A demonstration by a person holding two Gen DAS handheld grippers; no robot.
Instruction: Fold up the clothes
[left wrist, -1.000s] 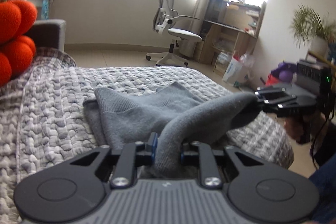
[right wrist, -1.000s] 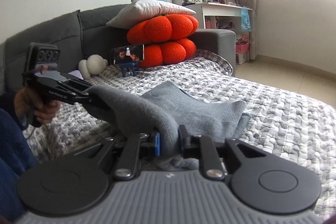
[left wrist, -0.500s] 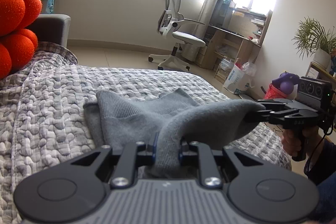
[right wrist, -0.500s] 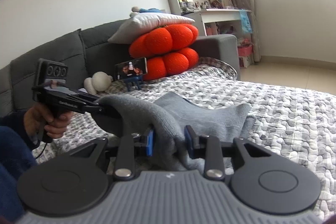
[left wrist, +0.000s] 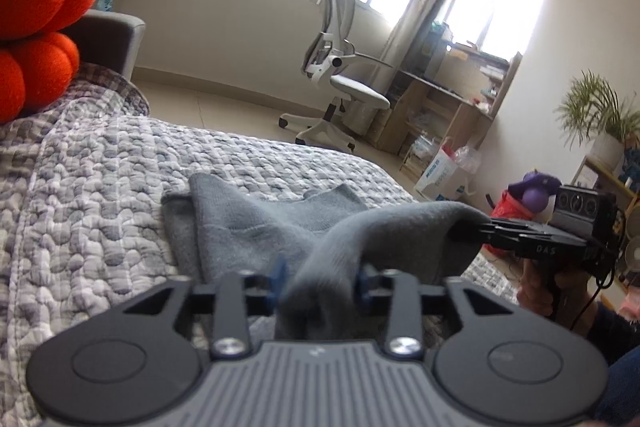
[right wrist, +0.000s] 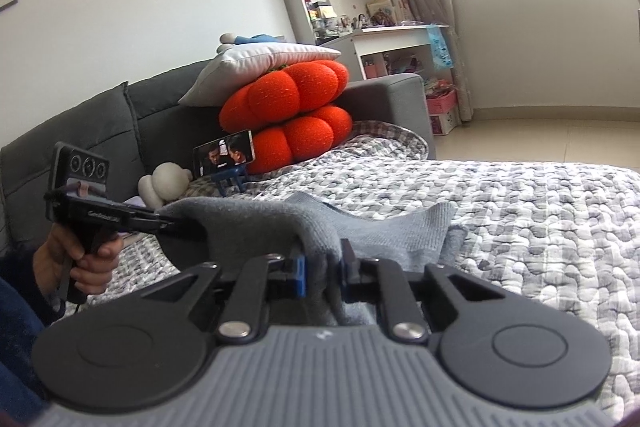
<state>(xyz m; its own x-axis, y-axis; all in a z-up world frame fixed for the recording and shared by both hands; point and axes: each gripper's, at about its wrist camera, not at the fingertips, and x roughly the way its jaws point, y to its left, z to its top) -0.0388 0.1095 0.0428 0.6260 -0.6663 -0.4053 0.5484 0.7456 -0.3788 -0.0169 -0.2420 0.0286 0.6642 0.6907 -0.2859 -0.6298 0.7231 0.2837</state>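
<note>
A grey knitted sweater [left wrist: 248,231] lies partly folded on the quilted grey bed cover [left wrist: 100,207], with its near edge lifted off the cover. My left gripper [left wrist: 320,277] is shut on a thick bunch of that edge between its blue pads. In the left wrist view my right gripper [left wrist: 468,231] grips the same edge further right. The right wrist view has the right gripper [right wrist: 322,269] shut on the sweater [right wrist: 400,227], and the left gripper [right wrist: 176,227], held by a hand, pinches the cloth at the left. The fabric hangs stretched between the two grippers.
Orange cushions [right wrist: 292,107] and a white pillow are stacked against the grey sofa [right wrist: 100,131]. A phone on a stand [right wrist: 224,153] and a white plush [right wrist: 164,183] sit on the cover. An office chair [left wrist: 340,67], a desk and a plant [left wrist: 600,115] stand beyond the bed.
Both grippers have risen and moved forward over the sweater with the lifted edge in them. The left gripper's pads stand a little wider apart around the cloth; the right's have narrowed.
</note>
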